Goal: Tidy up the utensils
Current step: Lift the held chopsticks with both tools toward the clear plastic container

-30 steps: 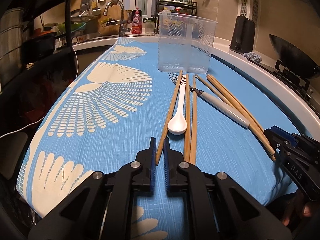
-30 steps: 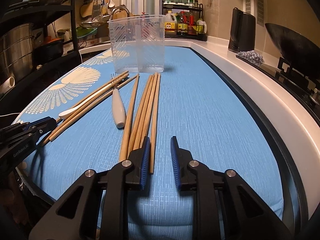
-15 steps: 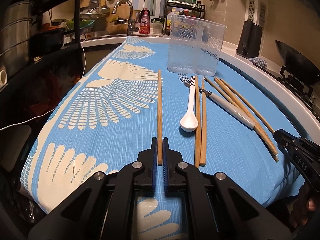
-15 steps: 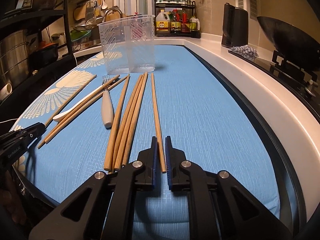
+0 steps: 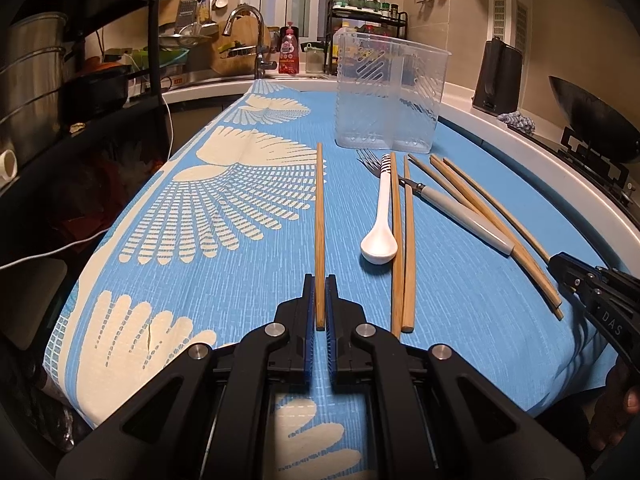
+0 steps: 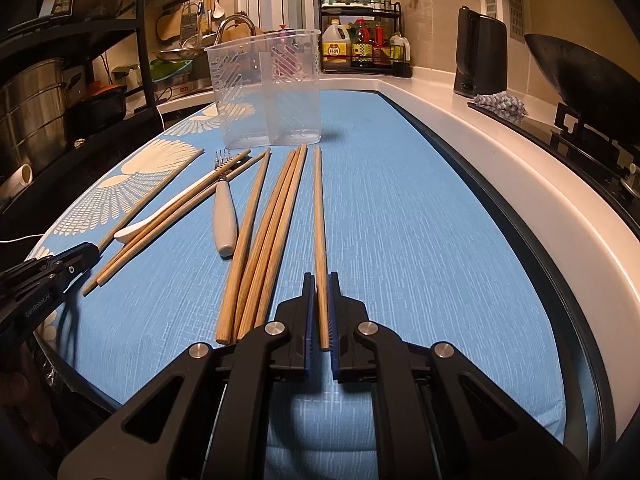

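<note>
My left gripper (image 5: 319, 284) is shut on the near end of a wooden chopstick (image 5: 319, 216) that points toward a clear plastic utensil holder (image 5: 390, 92). My right gripper (image 6: 320, 284) is shut on another wooden chopstick (image 6: 319, 208), aimed at the same holder (image 6: 268, 92). On the blue cloth between them lie a white spoon (image 5: 380, 236), a fork with a pale handle (image 5: 452, 210) and several more chopsticks (image 6: 264, 240). The right gripper shows at the right edge of the left wrist view (image 5: 560, 268), the left gripper at the left edge of the right wrist view (image 6: 86, 254).
The blue patterned cloth (image 5: 224, 208) covers the counter. A white counter edge (image 6: 520, 168), a wok on a stove (image 6: 576, 68) and a black kettle (image 6: 480, 56) are to the right. A dark shelf with pots (image 5: 36, 80) stands left; a sink with a faucet (image 5: 248, 40) is behind.
Both grippers closed on a chopstick each and drew it sideways out of the pile, the left one to the left, the right one to the right. Both chopsticks now point straight ahead.
</note>
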### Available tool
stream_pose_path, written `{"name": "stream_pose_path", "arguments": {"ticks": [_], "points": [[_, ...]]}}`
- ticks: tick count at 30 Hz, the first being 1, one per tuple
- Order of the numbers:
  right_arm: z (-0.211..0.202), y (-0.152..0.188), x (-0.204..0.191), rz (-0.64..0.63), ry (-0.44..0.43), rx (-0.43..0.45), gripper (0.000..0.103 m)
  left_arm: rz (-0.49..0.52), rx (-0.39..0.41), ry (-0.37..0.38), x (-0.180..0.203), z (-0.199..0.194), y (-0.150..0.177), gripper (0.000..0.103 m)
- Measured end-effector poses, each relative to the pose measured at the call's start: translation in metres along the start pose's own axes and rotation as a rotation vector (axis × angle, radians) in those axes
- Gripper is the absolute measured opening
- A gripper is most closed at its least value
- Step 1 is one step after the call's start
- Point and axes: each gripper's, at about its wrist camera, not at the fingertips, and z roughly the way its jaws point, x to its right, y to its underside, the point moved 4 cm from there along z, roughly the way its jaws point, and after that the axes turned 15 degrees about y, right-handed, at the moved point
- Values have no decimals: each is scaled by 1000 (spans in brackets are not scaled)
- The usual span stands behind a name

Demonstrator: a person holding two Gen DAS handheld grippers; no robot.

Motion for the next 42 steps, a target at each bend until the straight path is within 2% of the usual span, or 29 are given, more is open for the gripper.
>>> {"name": "stream_pose_path", "arguments": {"ticks": [22,28,32,42], "points": [[5,-6,-4,-19,-14,-12,8,6,22,-19,2,-1,0,5],[4,-10,-5,-8,-25,-43,6,-13,14,4,-1,-1,-1,5],[-12,-15,-1,-3,-18,-24,6,-13,5,17,0,-3,-1,5],[-54,-38,9,5,-15,52,6,-13,118,40,-3,-38,-28,5]]}}
